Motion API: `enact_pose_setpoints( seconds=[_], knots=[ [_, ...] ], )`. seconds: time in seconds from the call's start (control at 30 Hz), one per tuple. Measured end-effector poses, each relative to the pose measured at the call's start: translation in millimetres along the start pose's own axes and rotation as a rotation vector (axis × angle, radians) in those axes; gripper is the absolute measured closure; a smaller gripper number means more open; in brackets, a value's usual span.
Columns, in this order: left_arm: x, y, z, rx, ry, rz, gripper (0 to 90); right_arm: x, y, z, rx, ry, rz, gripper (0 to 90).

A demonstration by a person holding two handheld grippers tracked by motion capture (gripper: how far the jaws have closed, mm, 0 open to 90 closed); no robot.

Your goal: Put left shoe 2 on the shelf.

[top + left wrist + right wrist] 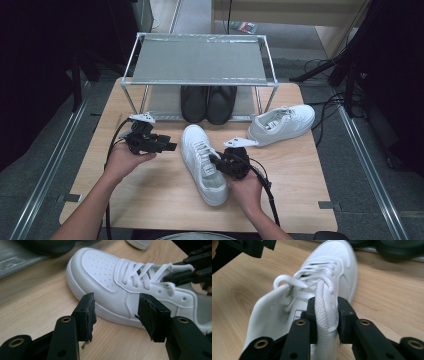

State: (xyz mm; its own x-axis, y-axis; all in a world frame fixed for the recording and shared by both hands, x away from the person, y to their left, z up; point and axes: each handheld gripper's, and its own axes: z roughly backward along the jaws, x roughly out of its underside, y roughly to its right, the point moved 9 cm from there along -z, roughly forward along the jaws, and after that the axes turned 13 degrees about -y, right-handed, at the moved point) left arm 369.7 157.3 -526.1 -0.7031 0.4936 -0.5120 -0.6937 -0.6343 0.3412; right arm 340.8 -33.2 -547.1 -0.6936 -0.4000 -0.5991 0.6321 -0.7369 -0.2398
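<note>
The right gripper is seen in its own view with both pads pressed on the collar wall of the white sneaker, a white shoelace being pinched against that wall; its jaws are clamped on the shoe. In the high view this gripper sits at centre frame, reaching in from the right onto the shoe's opening.

The left gripper is held with its jaws apart and nothing between the pads. In its own view the sneaker's side lies just beyond the jaws, apart from them, with the toe toward the upper left of the frame and the heel toward the right edge. In the high view the left gripper is found left of centre, pointing rightward at the shoe's toe half, near but not touching.

The sneaker's long axis runs from the toe, near the rack, down to the heel at lower centre, on the wooden table. The right gripper is the one already on it; a lift would probably be led by that side, the left closing on the near flank.

The metal shoe rack stands at upper centre. Its top shelf is bare; on its lower shelf a pair of black shoes is kept. A second white sneaker lies on the table right of the rack, well apart from both grippers.
</note>
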Motion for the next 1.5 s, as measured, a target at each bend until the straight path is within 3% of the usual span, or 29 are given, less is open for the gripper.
enact_pose_setpoints(
  seconds=[0.37, 0.53, 0.7, 0.87, 1.0, 1.17, 1.5],
  knots=[
    [1.9, -5.1, 4.6, -0.008, 0.014, 0.011, 42.6, -4.9, 7.1, 2.0, -0.08, -0.009, 0.037, 81.8],
    [4.2, -9.6, 7.7, -0.023, 0.019, 0.013, 42.1, -12.5, 7.5, 9.7, -0.108, -0.01, 0.086, 82.1],
    [6.1, -12.0, 10.9, -0.031, 0.026, 0.017, 42.1, -21.3, 8.7, 16.5, -0.166, -0.025, 0.128, 82.8],
    [8.8, -17.8, 15.7, -0.043, 0.034, 0.035, 42.1, -35.6, 9.5, 30.8, -0.223, -0.022, 0.163, 82.7],
    [12.5, -23.7, 21.3, -0.053, 0.047, 0.047, 42.0, -46.2, 11.8, 45.4, -0.249, 0.004, 0.234, 82.7],
    [15.4, -28.5, 23.8, -0.06, 0.056, 0.065, 42.0, -64.5, 16.3, 62.9, -0.312, 0.032, 0.245, 82.6],
    [19.3, -33.6, 23.0, -0.055, 0.047, 0.093, 41.9, -109.3, 7.4, 93.3, -0.373, 0.041, 0.331, 82.4]
  ],
)
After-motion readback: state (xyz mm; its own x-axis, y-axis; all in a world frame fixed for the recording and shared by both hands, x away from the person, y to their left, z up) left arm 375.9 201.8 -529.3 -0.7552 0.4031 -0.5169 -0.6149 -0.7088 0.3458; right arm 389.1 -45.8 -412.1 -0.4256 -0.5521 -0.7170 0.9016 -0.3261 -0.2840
